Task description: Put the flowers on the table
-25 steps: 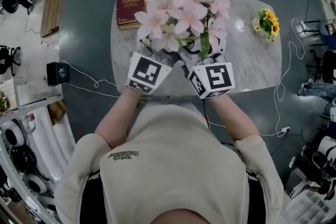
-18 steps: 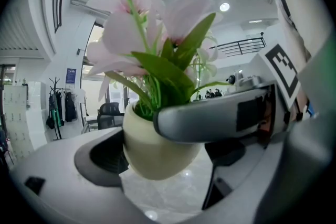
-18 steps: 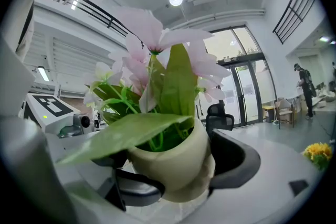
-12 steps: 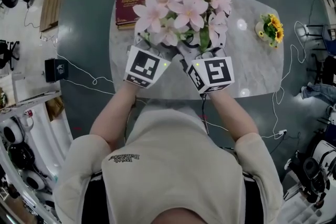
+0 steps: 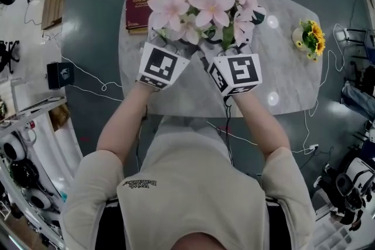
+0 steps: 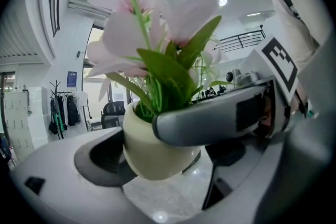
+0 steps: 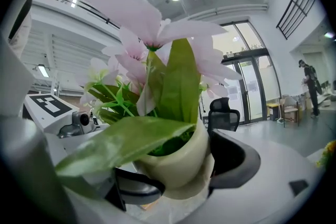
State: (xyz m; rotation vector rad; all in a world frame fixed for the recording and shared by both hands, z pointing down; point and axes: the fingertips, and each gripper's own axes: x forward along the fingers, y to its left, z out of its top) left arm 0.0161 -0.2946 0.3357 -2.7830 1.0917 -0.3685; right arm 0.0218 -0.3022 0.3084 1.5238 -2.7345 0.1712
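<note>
1. Jaws of the left gripper (image 6: pixel 157 136) are pressed against the cream round pot (image 6: pixel 149 160) of pink flowers (image 5: pixel 202 0), one on each side.
2. It is clasped likewise between the jaws of the right gripper (image 7: pixel 184 176).
3. The pot is held over the grey marbled table (image 5: pixel 281 70), upper centre of the head view, near a dark red book (image 5: pixel 140 4).

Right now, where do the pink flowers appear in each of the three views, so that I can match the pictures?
Head view: the pink flowers fill the top centre.
Left gripper view: upper centre, rising from the cream pot between the jaws.
Right gripper view: upper centre, above that pot.
Shared landmark: the marble table, seen low in both gripper views.
</note>
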